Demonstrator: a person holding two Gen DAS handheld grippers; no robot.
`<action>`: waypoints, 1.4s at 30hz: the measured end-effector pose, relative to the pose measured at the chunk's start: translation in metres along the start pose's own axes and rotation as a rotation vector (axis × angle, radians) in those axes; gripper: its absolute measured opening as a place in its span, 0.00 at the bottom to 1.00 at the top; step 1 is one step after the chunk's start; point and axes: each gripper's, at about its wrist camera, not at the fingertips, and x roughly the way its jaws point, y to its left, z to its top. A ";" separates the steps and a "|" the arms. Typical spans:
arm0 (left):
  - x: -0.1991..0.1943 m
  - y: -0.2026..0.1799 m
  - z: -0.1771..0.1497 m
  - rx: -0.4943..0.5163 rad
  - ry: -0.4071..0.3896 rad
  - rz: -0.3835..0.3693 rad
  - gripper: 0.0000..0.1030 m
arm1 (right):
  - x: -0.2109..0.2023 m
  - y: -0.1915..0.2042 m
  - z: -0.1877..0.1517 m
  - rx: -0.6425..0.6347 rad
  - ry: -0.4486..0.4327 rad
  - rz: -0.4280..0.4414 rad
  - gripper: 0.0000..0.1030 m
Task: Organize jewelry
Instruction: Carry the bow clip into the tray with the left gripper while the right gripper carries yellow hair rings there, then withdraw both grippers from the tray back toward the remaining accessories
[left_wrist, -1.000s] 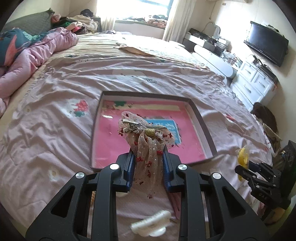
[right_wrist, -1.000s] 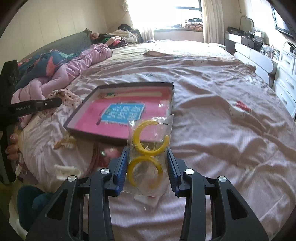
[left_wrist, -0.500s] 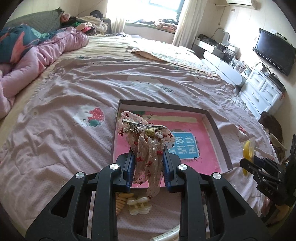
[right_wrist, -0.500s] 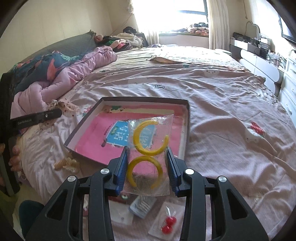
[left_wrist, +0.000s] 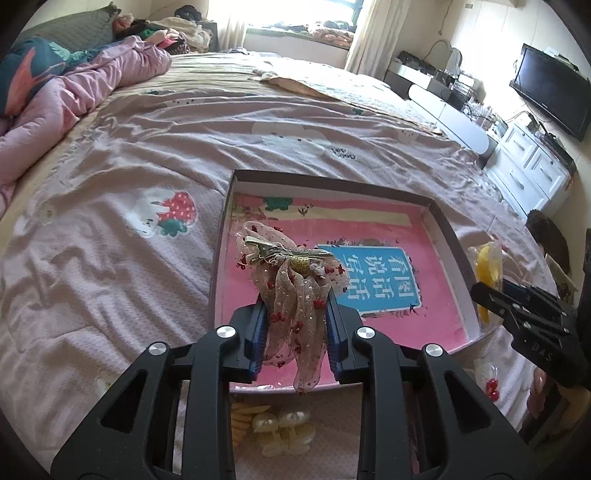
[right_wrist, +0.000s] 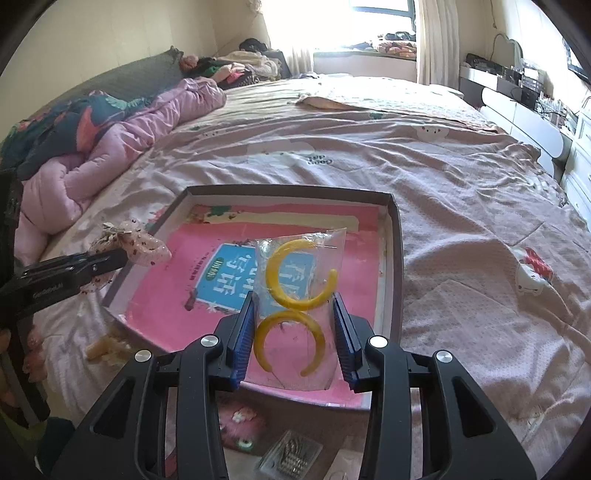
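left wrist view: left gripper (left_wrist: 295, 317) pinches a sheer beige hair bow (left_wrist: 291, 273) with red dots and a metal clip, blue pads pressed on its tails, bow held above the near left part of the shallow box (left_wrist: 448, 229) with a pink printed bottom that lies on the pink bedspread (left_wrist: 110, 258). only this view shows pearly hair clips (left_wrist: 284, 428) and a yellowish comb clip on the bed just before the box's near edge, a small packet with red beads (left_wrist: 489, 387) near the box's right corner, and a tv (left_wrist: 550, 92) on the far right wall. the right gripper (left_wrist: 517, 314) comes in from the right edge, seen side-on, with something yellow at its tip. right wrist view: right gripper (right_wrist: 295, 332) clamps a clear plastic bag (right_wrist: 299, 295) with two yellow open rings (right_wrist: 295, 273), pads pressed on the bag's sides, bag above the near edge of the same box (right_wrist: 395, 240). here the left gripper (right_wrist: 74, 269) shows side-on at left, bow (right_wrist: 136, 243) at its tip just over the box's left rim. only this view shows a clear packet of metal pins (right_wrist: 291, 458) on the bed below the gripper and a pink quilt (right_wrist: 129, 147) heaped at left.
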 end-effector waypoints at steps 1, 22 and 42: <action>0.003 -0.001 -0.001 0.002 0.005 -0.001 0.18 | 0.003 -0.001 0.000 0.004 0.006 -0.002 0.36; 0.011 -0.011 -0.015 0.058 0.028 0.011 0.59 | 0.052 -0.006 -0.012 0.037 0.090 -0.015 0.37; -0.034 -0.010 -0.026 -0.022 -0.036 0.050 0.86 | -0.011 -0.003 -0.020 0.030 -0.017 -0.017 0.80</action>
